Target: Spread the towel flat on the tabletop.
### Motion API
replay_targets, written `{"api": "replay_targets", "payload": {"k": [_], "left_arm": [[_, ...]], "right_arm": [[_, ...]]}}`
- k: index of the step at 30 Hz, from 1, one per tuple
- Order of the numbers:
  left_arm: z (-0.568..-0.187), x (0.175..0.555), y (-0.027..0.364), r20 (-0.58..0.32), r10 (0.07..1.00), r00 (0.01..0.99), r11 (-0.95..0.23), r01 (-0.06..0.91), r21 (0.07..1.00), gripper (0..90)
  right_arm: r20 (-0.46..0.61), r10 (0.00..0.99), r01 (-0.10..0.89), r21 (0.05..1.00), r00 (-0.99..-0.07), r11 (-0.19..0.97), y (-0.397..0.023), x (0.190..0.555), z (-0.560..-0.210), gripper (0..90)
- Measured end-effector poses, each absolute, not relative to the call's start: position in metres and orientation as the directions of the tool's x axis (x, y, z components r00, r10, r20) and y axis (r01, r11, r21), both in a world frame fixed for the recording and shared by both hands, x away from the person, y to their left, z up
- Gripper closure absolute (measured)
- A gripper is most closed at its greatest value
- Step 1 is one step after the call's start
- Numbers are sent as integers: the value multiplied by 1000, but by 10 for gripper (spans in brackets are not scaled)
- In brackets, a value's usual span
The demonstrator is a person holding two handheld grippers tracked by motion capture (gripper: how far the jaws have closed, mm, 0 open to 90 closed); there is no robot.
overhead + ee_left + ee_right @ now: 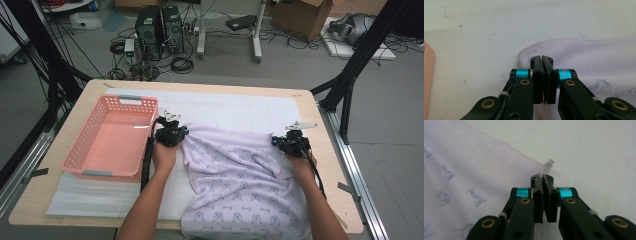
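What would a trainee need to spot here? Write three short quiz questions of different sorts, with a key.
1. True or false: the left gripper is shut on the lilac cloth.
2. Which part of the cloth does the right gripper pinch? A) its middle B) a far corner C) the near hem
3. Fill in: the pink basket sits on the person's ____ side of the table.

Key: 1 true; 2 B; 3 left.

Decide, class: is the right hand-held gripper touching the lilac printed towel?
Touching. In the right gripper view, the right hand-held gripper has its jaws shut on the towel corner, which pokes out above them.
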State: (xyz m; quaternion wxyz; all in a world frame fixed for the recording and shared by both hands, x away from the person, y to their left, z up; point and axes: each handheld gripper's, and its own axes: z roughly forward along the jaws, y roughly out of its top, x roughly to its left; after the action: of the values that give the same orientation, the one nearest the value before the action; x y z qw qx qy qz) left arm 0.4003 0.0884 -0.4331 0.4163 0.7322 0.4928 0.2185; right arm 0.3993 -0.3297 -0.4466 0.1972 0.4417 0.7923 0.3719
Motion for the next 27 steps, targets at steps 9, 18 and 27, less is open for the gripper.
{"api": "replay_targets", "payload": {"k": [9,18,27], "left_arm": [[-436,396,74,-183,863,471,-156,592,791,531],[-438,388,57,-277,800,533,-195,667,719,414],[-441,382,35,-158,801,577,-305,620,723,868]], "right_arm": [[-82,929,526,805,-361,275,-348,433,-430,875],[69,962,557,825,-263,93,-370,423,-424,657],[91,895,520,837,-437,170,-359,388,-400,554]]}}
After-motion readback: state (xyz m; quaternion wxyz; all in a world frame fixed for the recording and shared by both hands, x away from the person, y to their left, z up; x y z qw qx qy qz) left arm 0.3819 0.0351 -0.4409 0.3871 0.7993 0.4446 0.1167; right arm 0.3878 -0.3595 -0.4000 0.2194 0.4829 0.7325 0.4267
